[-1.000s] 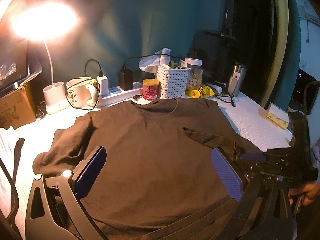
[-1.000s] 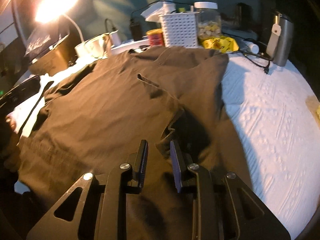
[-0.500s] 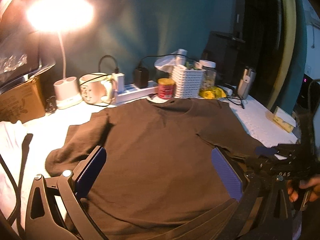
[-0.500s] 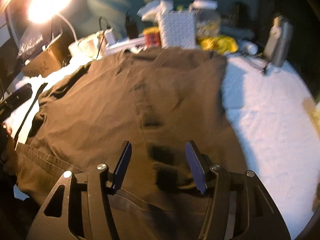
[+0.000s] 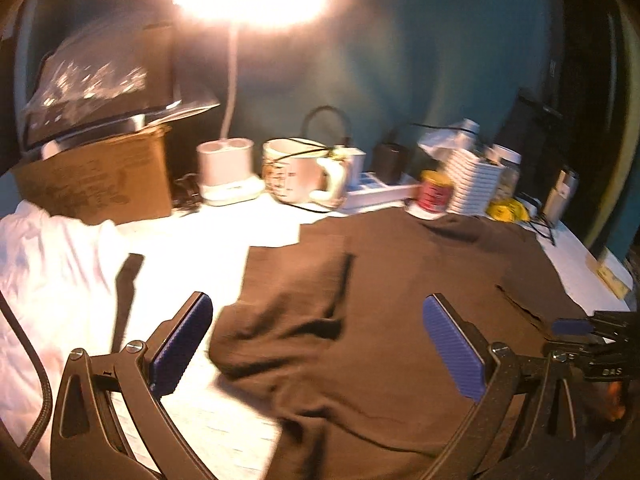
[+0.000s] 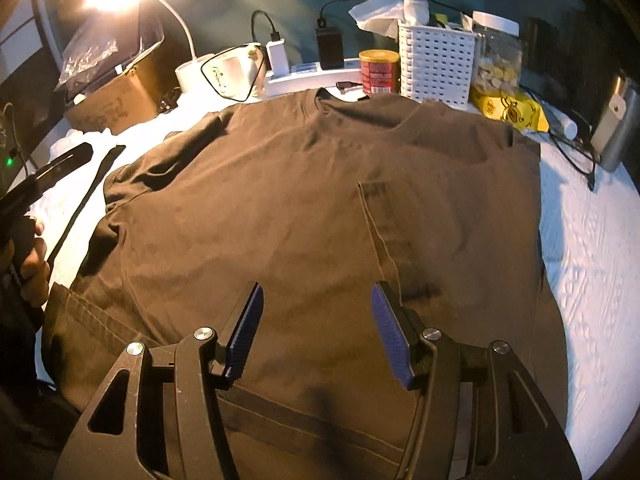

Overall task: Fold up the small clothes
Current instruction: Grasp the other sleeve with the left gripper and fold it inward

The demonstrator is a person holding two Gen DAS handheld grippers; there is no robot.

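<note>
With both the left gripper (image 5: pixel 316 344) and right gripper (image 6: pixel 316 332) spread wide and empty over the brown T-shirt (image 6: pixel 320 208) lying flat mid-table, collar toward the far edge, you risk pinching one layer only, or dragging the collar into the red can (image 6: pixel 379 72).
</note>
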